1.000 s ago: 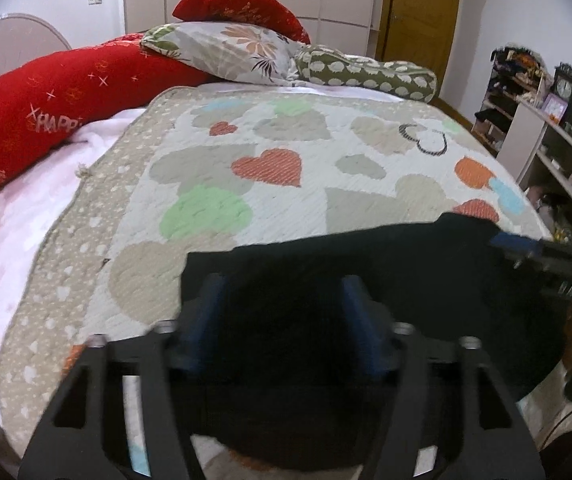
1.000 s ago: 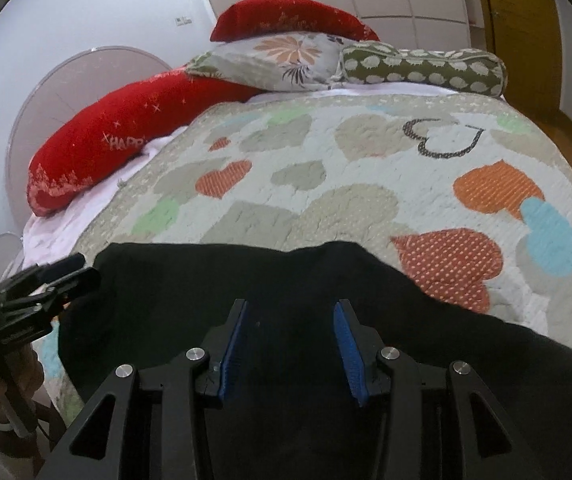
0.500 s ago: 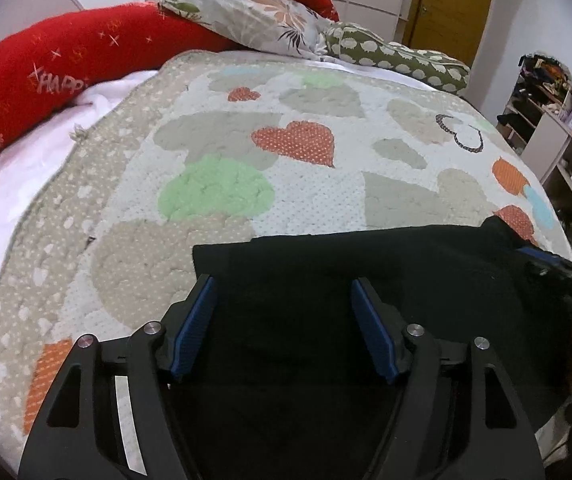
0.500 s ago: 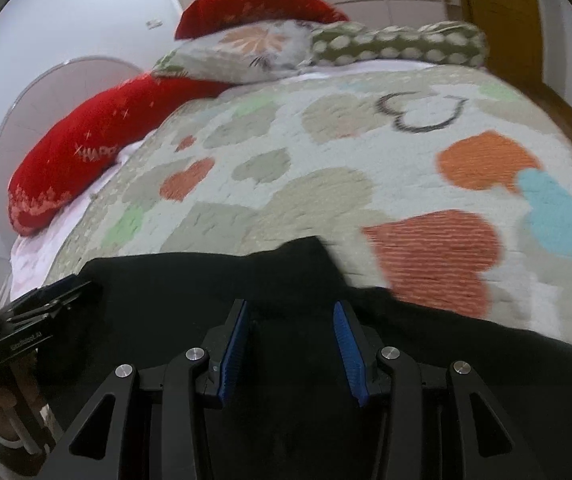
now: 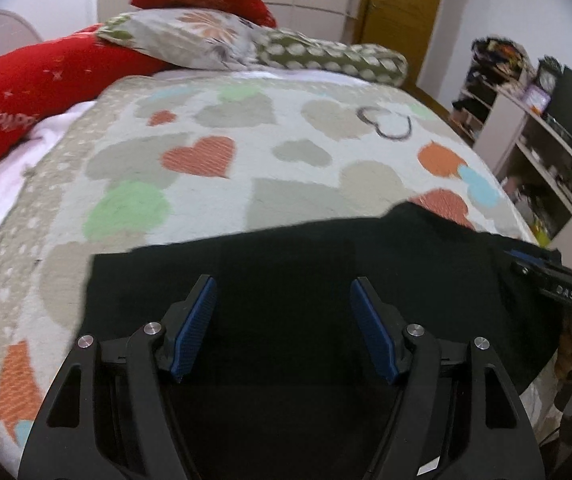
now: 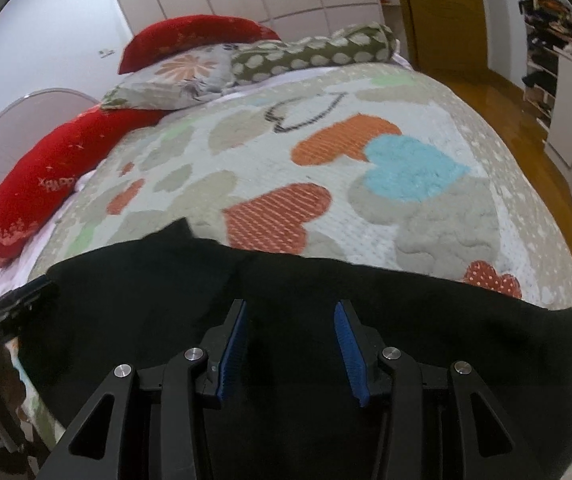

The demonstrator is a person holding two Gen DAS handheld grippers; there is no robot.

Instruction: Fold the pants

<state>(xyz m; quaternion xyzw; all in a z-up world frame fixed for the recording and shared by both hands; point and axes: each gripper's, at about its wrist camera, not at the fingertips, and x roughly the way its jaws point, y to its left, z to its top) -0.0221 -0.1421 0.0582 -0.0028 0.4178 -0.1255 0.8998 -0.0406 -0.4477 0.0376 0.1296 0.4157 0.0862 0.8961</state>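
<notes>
Here the black pants (image 5: 293,264) lie flat under both gaping, empty tongs, left tongs (image 5: 284,320) and right tongs (image 6: 291,344).

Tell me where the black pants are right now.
The black pants lie spread across the near edge of the heart-patterned quilt, directly beneath both grippers in both wrist views.

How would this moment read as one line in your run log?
stage: pre-grasp | left gripper: open | right gripper: open | black pants: flat on quilt

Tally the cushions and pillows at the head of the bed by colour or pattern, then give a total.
Red cushions: 2
Floral pillow: 1
Green spotted bolster: 1
Total: 4
</notes>
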